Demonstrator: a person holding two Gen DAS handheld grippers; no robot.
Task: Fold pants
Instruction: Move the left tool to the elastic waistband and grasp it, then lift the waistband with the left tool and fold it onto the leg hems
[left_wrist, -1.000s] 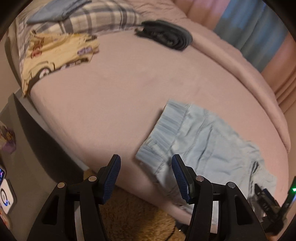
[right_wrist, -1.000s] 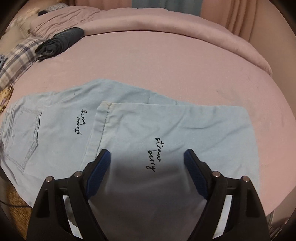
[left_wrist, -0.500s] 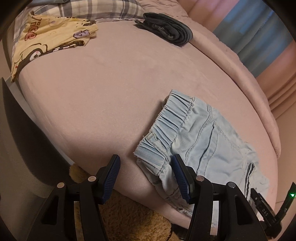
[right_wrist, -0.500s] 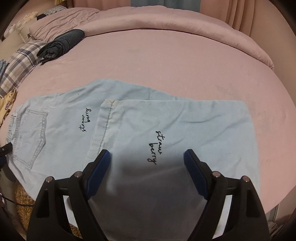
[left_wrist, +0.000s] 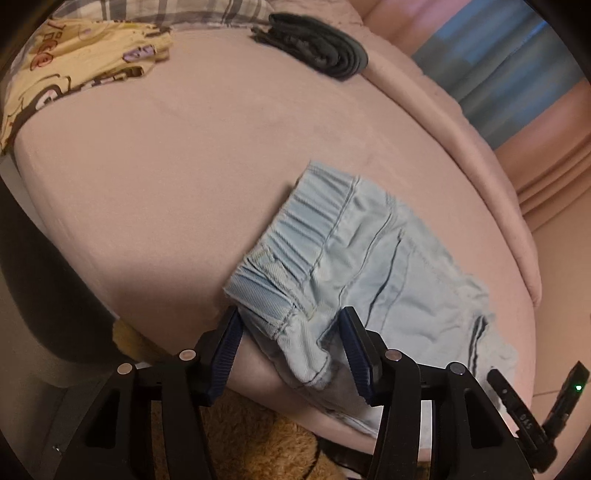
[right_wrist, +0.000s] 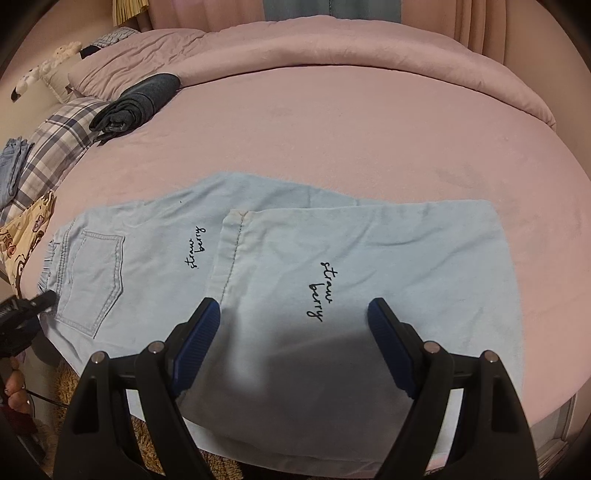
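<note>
I'm looking into a home bedroom here. A wide bed under a smooth pink fitted sheet (right_wrist: 369, 122) fills my view, with a rumpled pink duvet (right_wrist: 332, 44) bunched along its far edge at twelve o'clock. At ten o'clock sits a grey-and-white plaid pillow (right_wrist: 55, 147), and a white plush toy (right_wrist: 40, 74) lies beyond it. Pink and blue curtains (left_wrist: 517, 85) hang at two o'clock in my left view, and a shaggy tan rug (left_wrist: 251, 435) covers the floor at six.
</note>
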